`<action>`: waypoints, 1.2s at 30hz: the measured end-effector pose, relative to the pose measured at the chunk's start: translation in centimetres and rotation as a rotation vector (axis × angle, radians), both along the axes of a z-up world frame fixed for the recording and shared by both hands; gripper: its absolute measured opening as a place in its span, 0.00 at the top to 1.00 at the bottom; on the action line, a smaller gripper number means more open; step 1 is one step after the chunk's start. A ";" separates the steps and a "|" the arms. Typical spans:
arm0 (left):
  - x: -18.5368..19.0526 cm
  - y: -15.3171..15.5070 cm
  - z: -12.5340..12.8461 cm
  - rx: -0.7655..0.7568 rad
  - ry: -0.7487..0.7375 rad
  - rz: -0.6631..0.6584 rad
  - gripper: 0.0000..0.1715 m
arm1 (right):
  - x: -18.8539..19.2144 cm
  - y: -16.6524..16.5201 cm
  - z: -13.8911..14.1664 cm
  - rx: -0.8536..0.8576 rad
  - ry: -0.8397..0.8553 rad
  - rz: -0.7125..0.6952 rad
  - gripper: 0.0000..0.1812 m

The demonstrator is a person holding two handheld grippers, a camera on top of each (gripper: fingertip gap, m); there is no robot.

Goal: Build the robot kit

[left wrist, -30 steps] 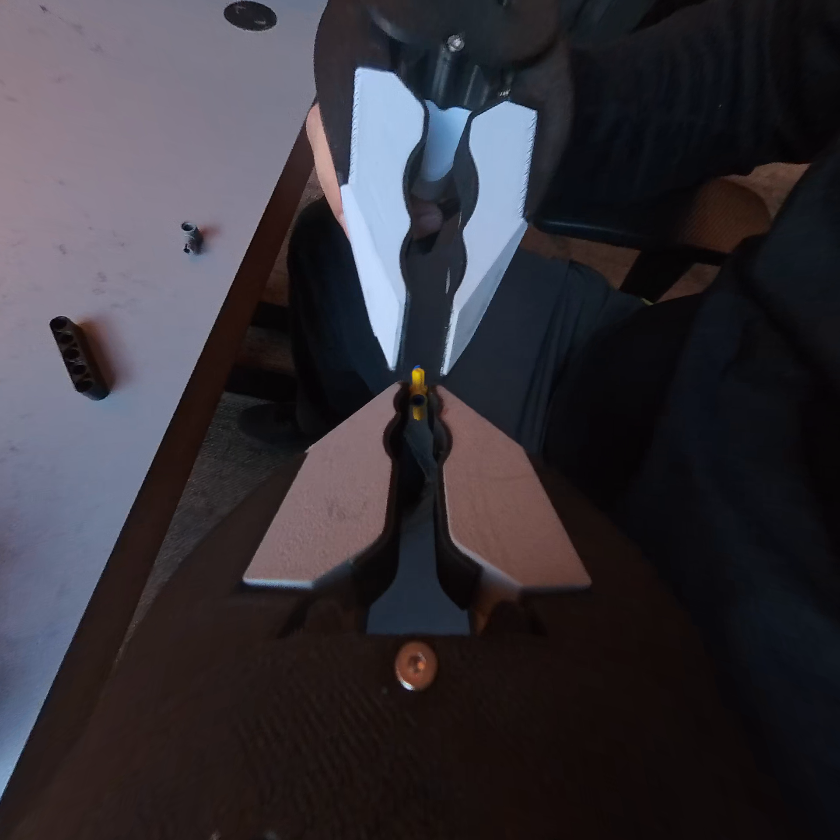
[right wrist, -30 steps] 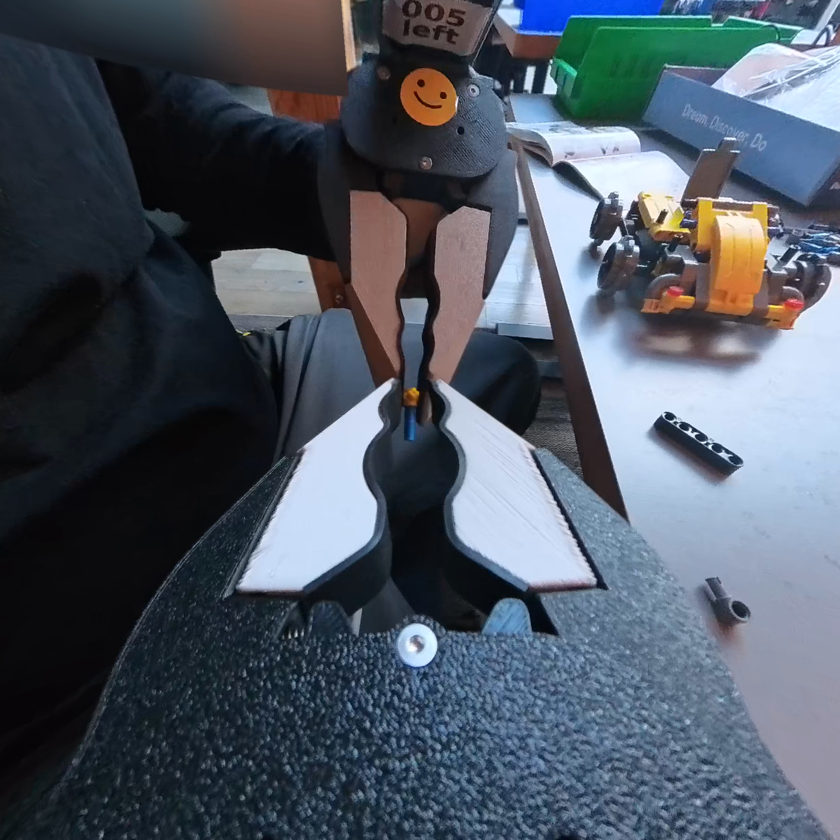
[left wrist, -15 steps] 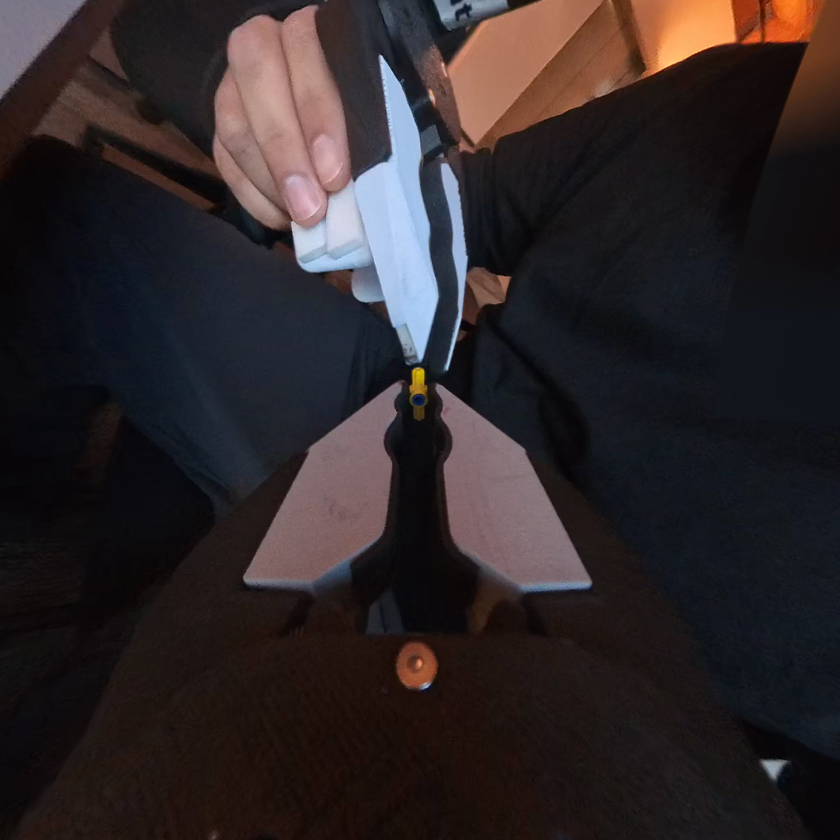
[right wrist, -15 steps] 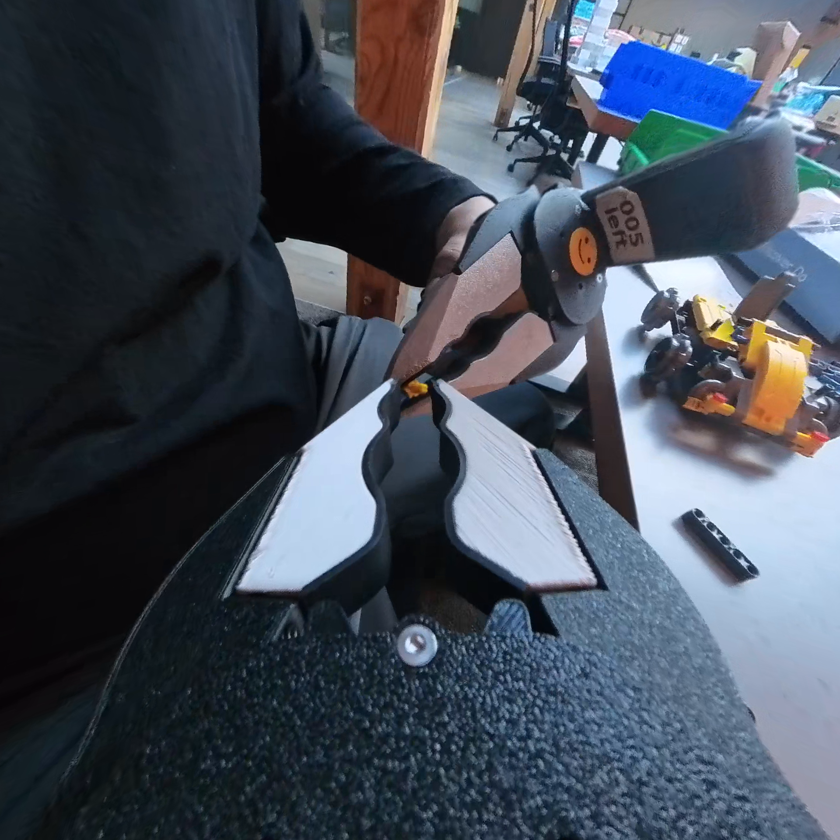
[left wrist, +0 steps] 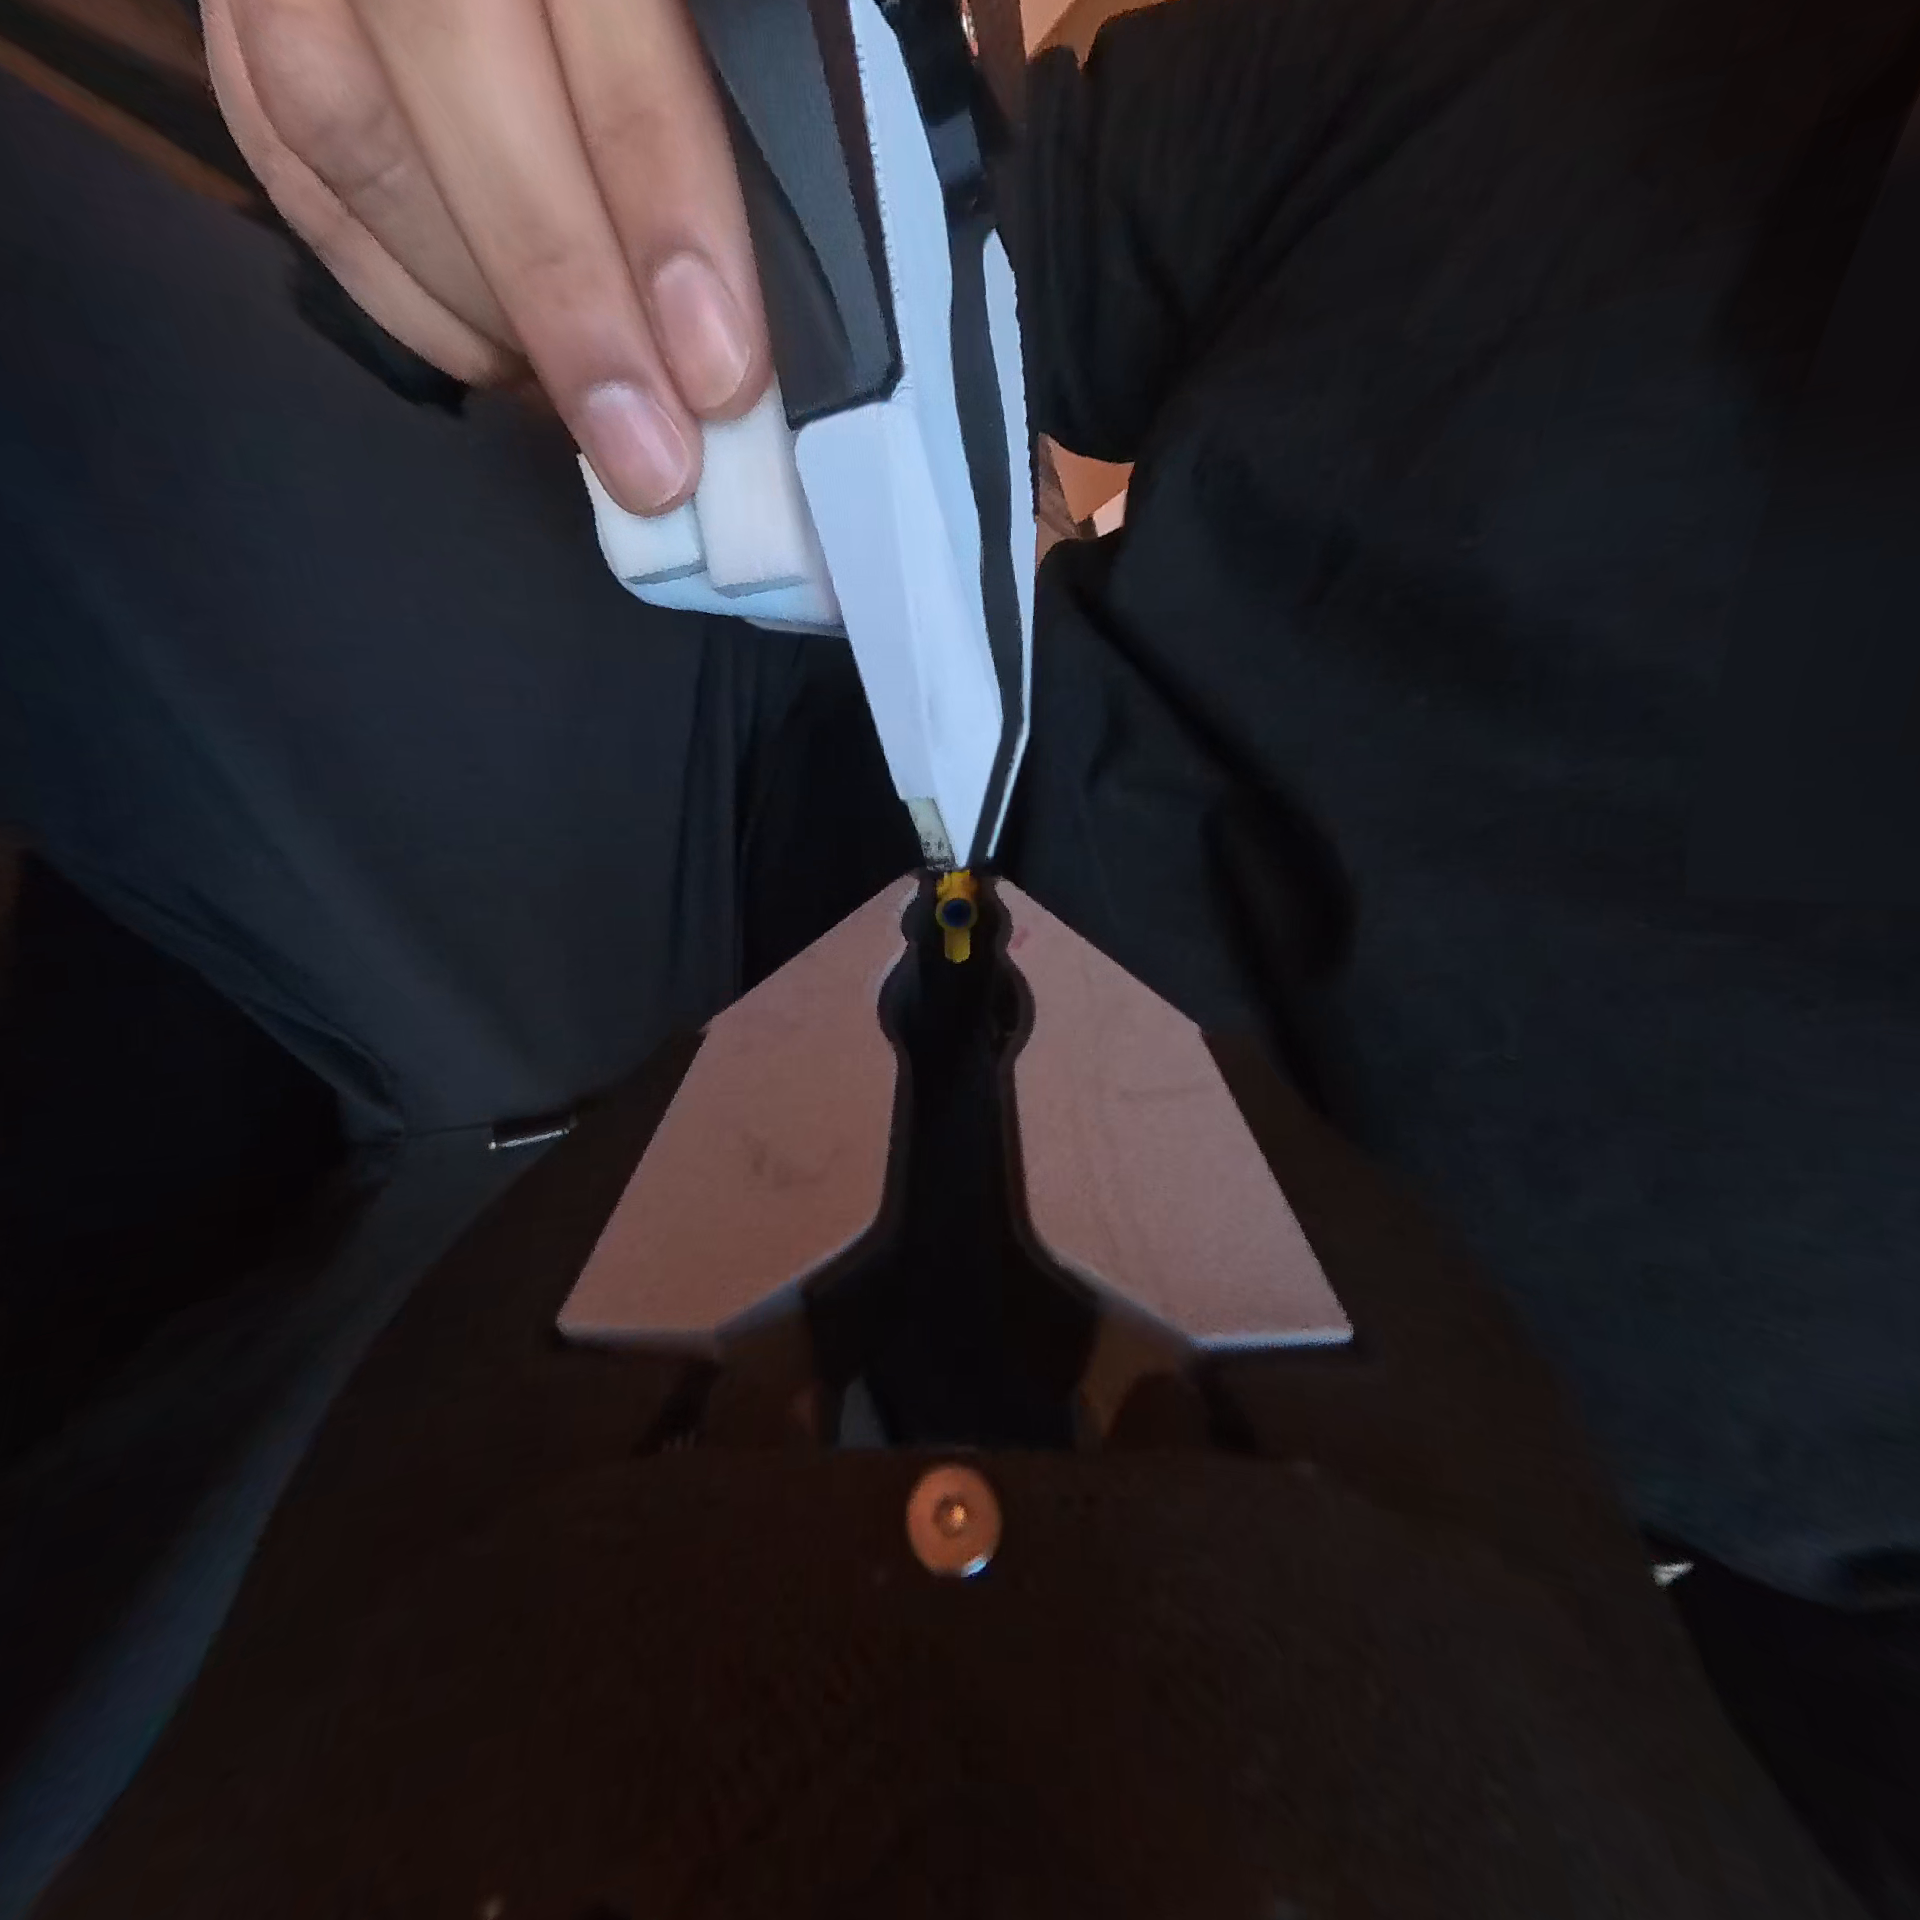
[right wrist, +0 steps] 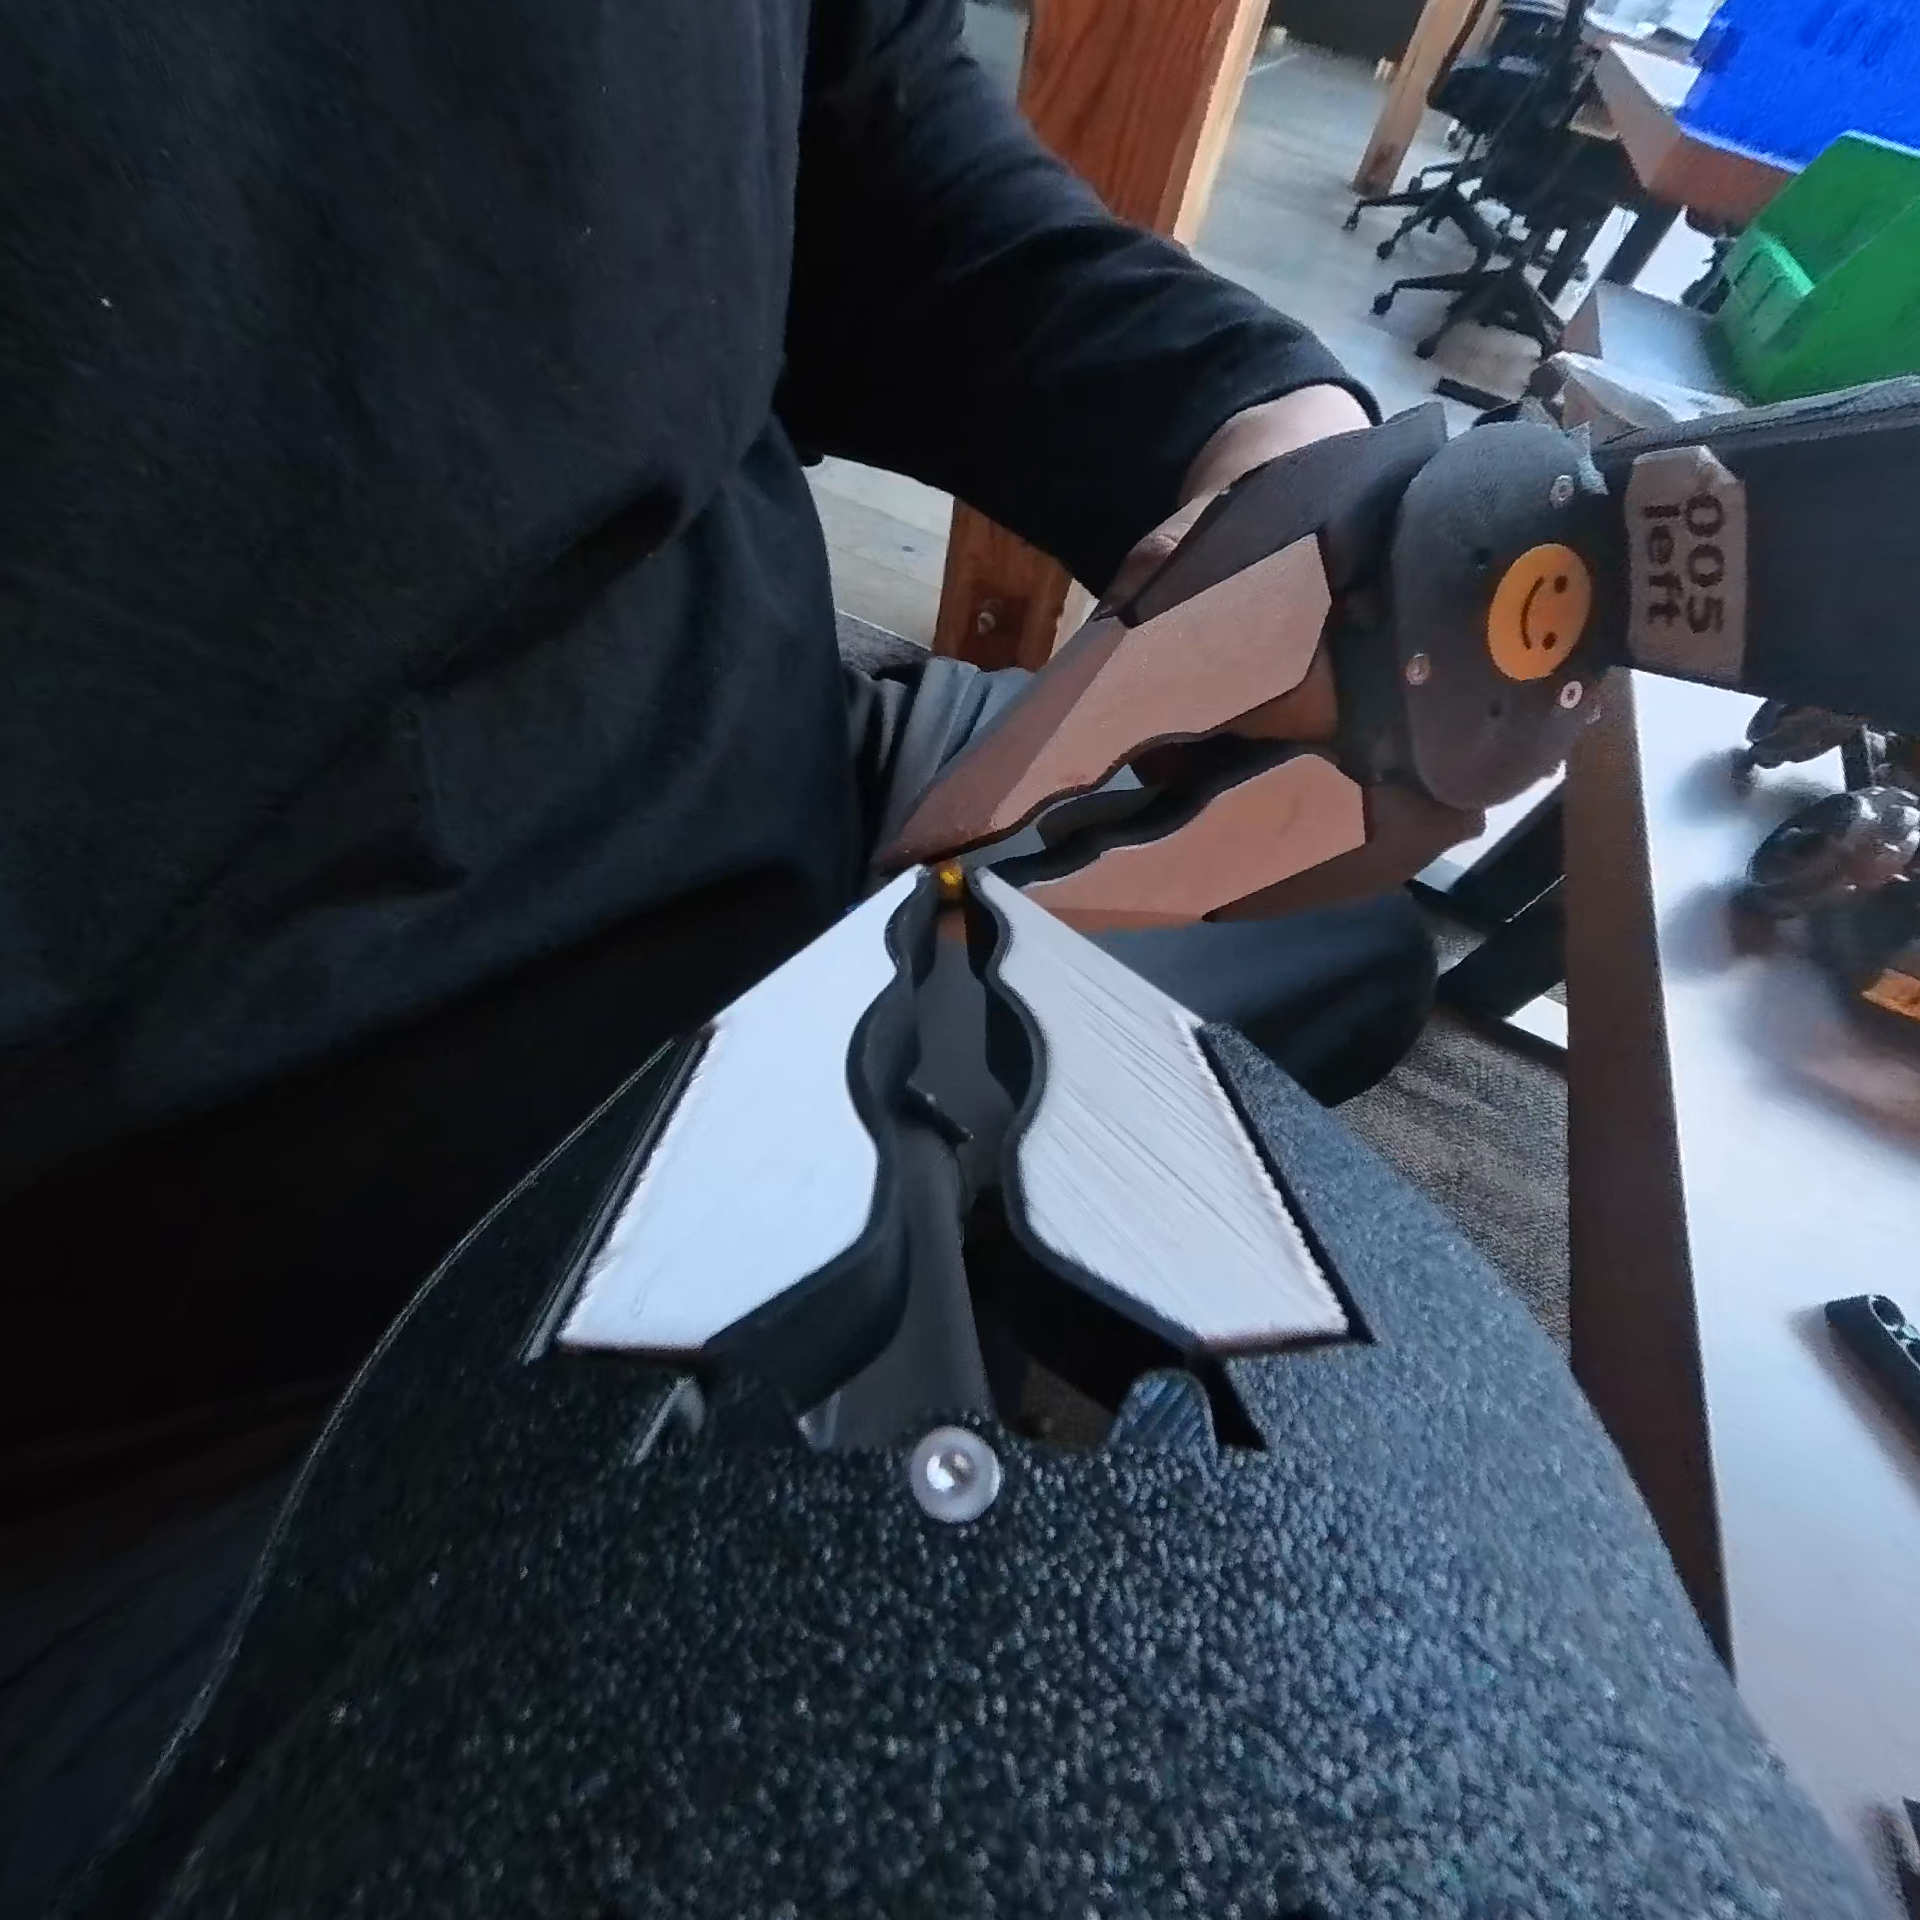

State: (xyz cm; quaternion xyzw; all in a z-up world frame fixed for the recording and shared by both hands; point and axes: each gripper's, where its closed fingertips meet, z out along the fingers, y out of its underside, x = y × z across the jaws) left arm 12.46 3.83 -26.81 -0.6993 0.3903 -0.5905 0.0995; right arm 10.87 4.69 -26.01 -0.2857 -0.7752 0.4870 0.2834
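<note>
Left wrist view. Left hand-held gripper (left wrist: 956, 902): two flat, pale wedge-shaped fingers with wavy black inner edges, tips drawn together and clamped on a small yellow peg (left wrist: 954, 914) with a dark blue round hole in its middle. The peg sits at the very tips, upright in the frame. From 12 o'clock the right hand-held gripper (left wrist: 961, 847) comes down, its white wedge fingers edge-on, its tips meeting the top of the peg. A person's hand (left wrist: 488, 239) wraps its grip at 11 o'clock, fingertips pressing white ribbed blocks. Black cloth, matte and creased, fills the background. Gripper body at 6 o'clock is dark, grainy plastic with one bright screw.

Right wrist view. Right hand-held gripper (right wrist: 948, 878): white fingers with fine ridged faces, tips nearly together around the yellow peg (right wrist: 948, 879); only a small spot of it shows. Whether the tips truly pinch it, cannot tell. The left hand-held gripper (right wrist: 940, 847) enters from 2 o'clock, lying sideways, its fingers in shadow. Its pebbled black body bears an orange round sticker. Tabletop (right wrist: 1766, 1195) at 3 o'clock: pale, smooth, dark-edged. On it, a black holed beam (right wrist: 1875, 1340) and a blurred dark wheeled model (right wrist: 1829, 862), well apart. Room behind: wooden post (right wrist: 1132, 104), office chairs (right wrist: 1475, 197), green bin (right wrist: 1839, 270) at 1 o'clock; contents not visible.
</note>
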 end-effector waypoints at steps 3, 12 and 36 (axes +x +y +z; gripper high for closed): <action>-0.2 0.3 0.1 -0.004 -0.008 0.016 0.98 | -0.1 0.3 0.1 0.009 0.007 -0.016 0.98; -1.4 2.2 0.5 0.025 -0.007 0.108 0.99 | -0.7 2.6 1.0 0.032 0.069 -0.126 0.98; -2.0 8.5 2.0 0.369 0.126 0.375 0.98 | -1.0 8.1 1.2 -0.010 0.040 -0.356 0.95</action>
